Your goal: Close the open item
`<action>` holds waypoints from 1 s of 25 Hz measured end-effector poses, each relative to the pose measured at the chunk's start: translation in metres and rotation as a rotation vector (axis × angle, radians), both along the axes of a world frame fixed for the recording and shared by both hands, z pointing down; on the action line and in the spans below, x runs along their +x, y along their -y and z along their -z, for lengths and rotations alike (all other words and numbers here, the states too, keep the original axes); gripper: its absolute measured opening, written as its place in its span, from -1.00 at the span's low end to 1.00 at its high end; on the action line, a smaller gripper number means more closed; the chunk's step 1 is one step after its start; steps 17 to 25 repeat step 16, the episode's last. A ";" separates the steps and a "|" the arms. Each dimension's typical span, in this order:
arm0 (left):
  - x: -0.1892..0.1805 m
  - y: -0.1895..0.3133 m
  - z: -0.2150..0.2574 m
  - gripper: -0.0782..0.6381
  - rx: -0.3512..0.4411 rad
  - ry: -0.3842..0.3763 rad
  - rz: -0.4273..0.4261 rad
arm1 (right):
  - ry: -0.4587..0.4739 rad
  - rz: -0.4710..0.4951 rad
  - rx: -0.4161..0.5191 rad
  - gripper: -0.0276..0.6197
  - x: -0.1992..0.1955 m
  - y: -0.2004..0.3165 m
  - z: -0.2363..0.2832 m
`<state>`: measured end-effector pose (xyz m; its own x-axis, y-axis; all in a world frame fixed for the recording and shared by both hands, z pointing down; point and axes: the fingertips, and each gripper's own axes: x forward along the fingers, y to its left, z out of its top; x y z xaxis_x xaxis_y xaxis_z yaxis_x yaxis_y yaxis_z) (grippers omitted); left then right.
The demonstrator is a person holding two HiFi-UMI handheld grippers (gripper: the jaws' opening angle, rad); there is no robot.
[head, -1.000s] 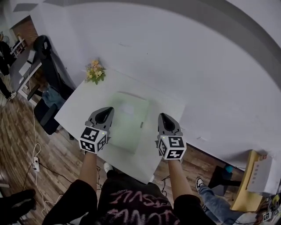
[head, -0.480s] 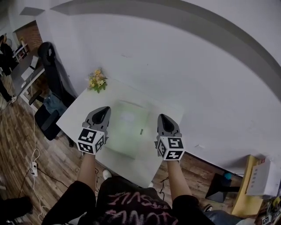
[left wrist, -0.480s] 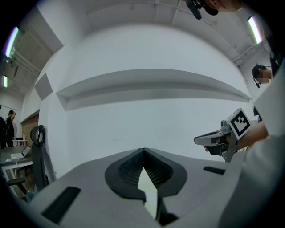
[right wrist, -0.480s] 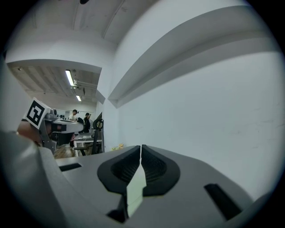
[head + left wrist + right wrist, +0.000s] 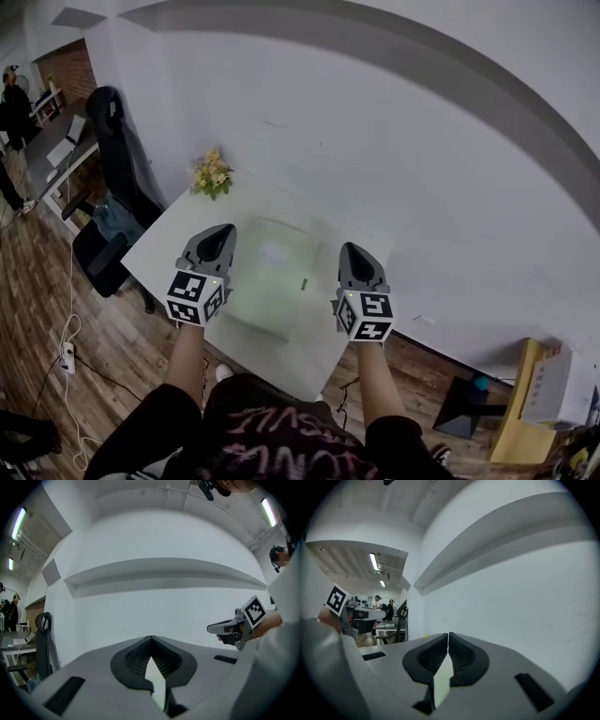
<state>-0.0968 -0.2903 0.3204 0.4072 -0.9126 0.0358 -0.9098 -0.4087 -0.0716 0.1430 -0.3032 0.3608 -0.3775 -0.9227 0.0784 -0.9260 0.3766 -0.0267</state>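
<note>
Pale-green item (image 5: pixel 274 270) is lying on the tabletop (image 5: pixel 164 246); left gripper (image 5: pixel 223 232) and right gripper (image 5: pixel 350 249) are hovering, fingers (image 5: pixel 132 659) pressed together, gripping nothing.

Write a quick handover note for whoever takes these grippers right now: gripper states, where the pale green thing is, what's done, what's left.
Left gripper: jaws together, nothing between them, held above the table and aimed at the wall.
Right gripper: jaws together, empty, also raised and aimed at the wall.
Pale green flat item: lies mid-way on the white table, between the two grippers. A flower bunch sits at the far left corner.
Done: nothing visible; neither gripper touches the item.
Left: the head view is too hazy to show where it stands open, so check first, then close it.
</note>
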 end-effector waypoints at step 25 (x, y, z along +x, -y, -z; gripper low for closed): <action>-0.010 0.007 0.013 -0.74 0.024 0.057 0.010 | -0.016 0.005 0.015 -0.84 -0.011 0.011 0.009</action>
